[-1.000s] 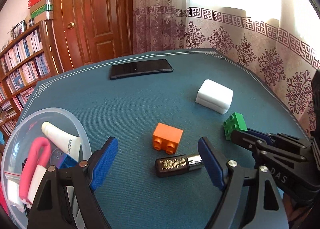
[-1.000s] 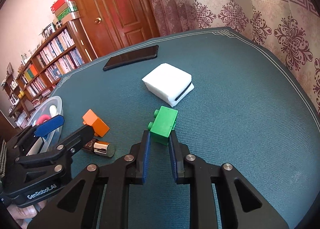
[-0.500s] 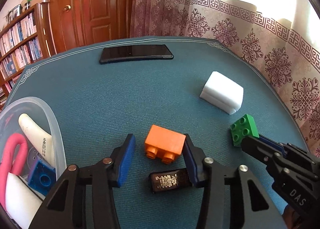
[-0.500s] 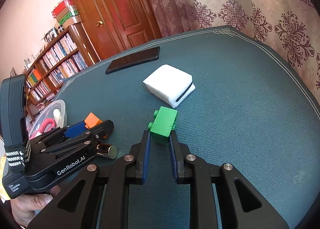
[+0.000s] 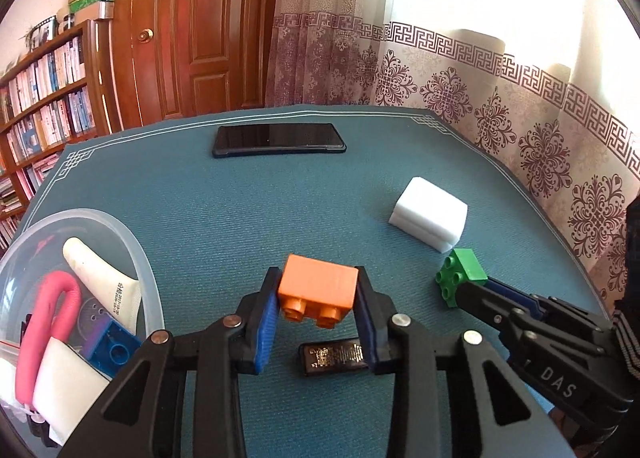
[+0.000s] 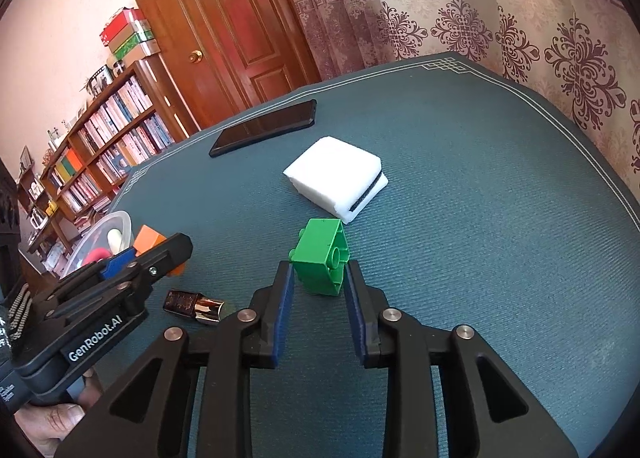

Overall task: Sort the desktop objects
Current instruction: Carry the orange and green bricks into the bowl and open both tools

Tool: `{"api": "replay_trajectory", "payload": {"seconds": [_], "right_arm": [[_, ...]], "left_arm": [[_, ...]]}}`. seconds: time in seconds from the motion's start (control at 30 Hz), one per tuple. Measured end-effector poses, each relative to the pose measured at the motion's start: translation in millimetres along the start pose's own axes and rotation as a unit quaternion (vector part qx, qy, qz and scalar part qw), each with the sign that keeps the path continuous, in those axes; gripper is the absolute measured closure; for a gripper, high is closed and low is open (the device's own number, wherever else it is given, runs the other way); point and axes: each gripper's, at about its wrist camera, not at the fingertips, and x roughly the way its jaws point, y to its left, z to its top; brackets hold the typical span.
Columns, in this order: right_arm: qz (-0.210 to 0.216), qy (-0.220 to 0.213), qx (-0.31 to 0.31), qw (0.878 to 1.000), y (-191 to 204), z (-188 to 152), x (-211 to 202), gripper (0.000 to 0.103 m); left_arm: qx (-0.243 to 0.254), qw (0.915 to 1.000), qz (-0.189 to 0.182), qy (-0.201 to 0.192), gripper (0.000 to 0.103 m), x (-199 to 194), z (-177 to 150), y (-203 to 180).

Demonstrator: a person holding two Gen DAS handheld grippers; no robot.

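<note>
Left wrist view: the left gripper (image 5: 317,308) is clenched on the orange brick (image 5: 318,290), both blue pads pressed against its short side walls, studs facing the camera. Whether the brick has cleared the table (image 5: 248,217) cannot be told. A dark tube (image 5: 334,356) lies just beneath the brick at 6 o'clock; the bowl (image 5: 148,282) with sorted items sits at 9 o'clock.

Right wrist view: the right gripper (image 6: 319,298) is grasping the green brick (image 6: 322,256) by its two flat sides, with the hollow underside turned toward the camera. A white sponge (image 6: 334,179) lies just beyond at 12 o'clock and a phone (image 6: 264,127) further off at 11 o'clock.

Handling judgement: both bricks are rigid, light, smooth plastic. Flat parallel walls give the best purchase; avoid the studded face, where the pads seat unevenly. Moderate clamping force should suffice, since the smooth faces may slip if the grip loosens in transit
</note>
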Motion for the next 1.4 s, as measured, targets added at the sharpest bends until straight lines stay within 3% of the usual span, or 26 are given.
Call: {"api": "replay_trajectory", "payload": {"seconds": [0.3,0.6,1.0,1.17,1.4], "right_arm": [[-0.019,-0.002,-0.015,1.0,9,6,8,0.074],[-0.038,-0.004,-0.028,0.999,16,6,6,0.08],[0.022,-0.021,-0.068,0.997,79,11,-11,0.08],[0.053,-0.024,-0.087,0.995,110,14,-13,0.08],[0.09,-0.03,-0.129,0.987,162,15,-13,0.079]], "left_arm": [[-0.019,0.9985,0.015,-0.049,0.065,-34,13,16],[-0.059,0.9951,0.04,-0.068,0.065,-50,18,49],[-0.147,0.9779,0.114,-0.095,0.064,-75,16,129],[-0.168,0.9726,0.128,-0.098,0.064,-78,12,147],[-0.172,0.972,0.127,-0.099,0.064,-79,11,150]]}}
